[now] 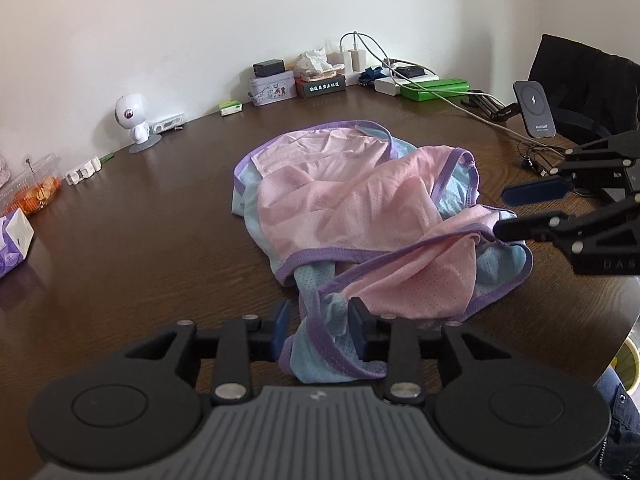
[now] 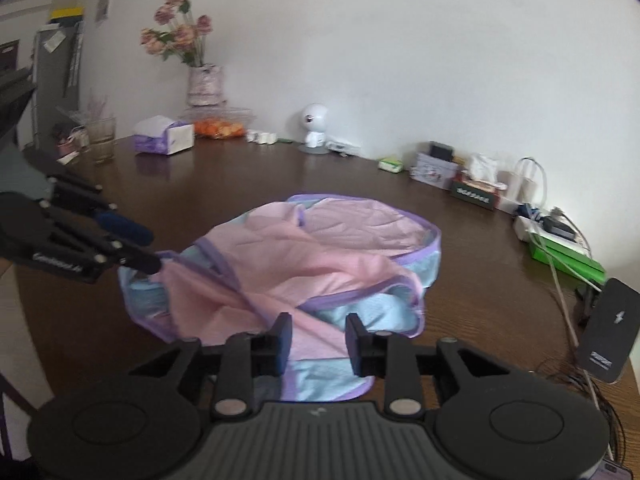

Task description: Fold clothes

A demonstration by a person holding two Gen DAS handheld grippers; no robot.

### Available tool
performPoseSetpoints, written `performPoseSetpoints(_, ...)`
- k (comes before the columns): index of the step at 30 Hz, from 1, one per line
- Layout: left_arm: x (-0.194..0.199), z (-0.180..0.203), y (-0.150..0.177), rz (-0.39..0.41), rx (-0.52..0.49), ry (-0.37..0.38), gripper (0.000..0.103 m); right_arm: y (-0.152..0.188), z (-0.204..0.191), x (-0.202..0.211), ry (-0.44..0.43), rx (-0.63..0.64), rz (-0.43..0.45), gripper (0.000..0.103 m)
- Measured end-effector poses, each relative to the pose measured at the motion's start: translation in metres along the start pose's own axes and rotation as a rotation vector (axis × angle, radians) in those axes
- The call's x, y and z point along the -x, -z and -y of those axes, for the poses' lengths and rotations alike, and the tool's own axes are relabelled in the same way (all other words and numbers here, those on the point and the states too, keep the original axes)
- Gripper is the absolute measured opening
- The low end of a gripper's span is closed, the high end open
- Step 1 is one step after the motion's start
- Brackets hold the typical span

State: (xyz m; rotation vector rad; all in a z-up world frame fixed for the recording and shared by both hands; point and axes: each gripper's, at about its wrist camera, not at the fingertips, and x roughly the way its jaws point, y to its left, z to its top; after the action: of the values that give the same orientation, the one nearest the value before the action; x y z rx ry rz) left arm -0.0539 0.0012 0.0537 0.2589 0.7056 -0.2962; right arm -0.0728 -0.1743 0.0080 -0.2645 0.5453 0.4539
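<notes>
Both tongs parted, gripping nothing | left tongs (image 1: 320,330), right tongs (image 2: 318,340) straddle garment (image 1: 360,208)

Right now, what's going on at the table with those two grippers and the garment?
A person is folding a pink and blue mesh garment on the dark wooden table, a handheld gripper in each hand. The left gripper stands open with a bunched purple-trimmed edge lying loose between its fingers. The right gripper is open too, at the garment's opposite side, with cloth lying between its fingers. The garment is crumpled, only loosely doubled over, not yet neatly folded.
</notes>
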Motion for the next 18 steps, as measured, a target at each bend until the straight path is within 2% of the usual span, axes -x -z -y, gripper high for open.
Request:
performPoseSetpoints(2,0.002,-0.001,0.006,0.004,0.010,0.006,0.037,0.000,-0.015,-0.008,-0.013,0.047,-0.034,0.029)
performPoseSetpoints(4,0.000,-0.003,0.011,-0.004,0.022,-0.017,0.037,0.001,-0.026,-0.022,0.027,0.082,-0.075,0.028)
performPoseSetpoints(6,0.000,-0.004,0.015,-0.002,0.027,-0.047,0.037,0.002,-0.032,-0.034,0.092,0.109,-0.115,0.006)
performPoseSetpoints(7,0.001,-0.004,0.015,0.005,0.032,-0.049,0.037,0.000,-0.033,-0.033,0.107,0.098,-0.113,0.005)
performPoseSetpoints(10,0.005,0.000,0.013,0.033,0.043,-0.030,0.037,-0.008,-0.030,-0.008,0.106,0.044,-0.037,0.004)
performPoseSetpoints(13,-0.002,0.010,0.011,0.019,0.014,-0.046,0.037,-0.010,-0.033,0.017,0.143,0.039,0.036,0.004)
performPoseSetpoints(16,-0.006,0.011,0.011,-0.005,0.036,-0.018,0.037,0.001,-0.047,0.030,0.163,0.067,0.054,0.003)
performPoseSetpoints(18,-0.007,0.008,0.011,-0.020,0.062,0.025,0.037,0.013,-0.055,0.033,0.166,0.082,0.034,0.004)
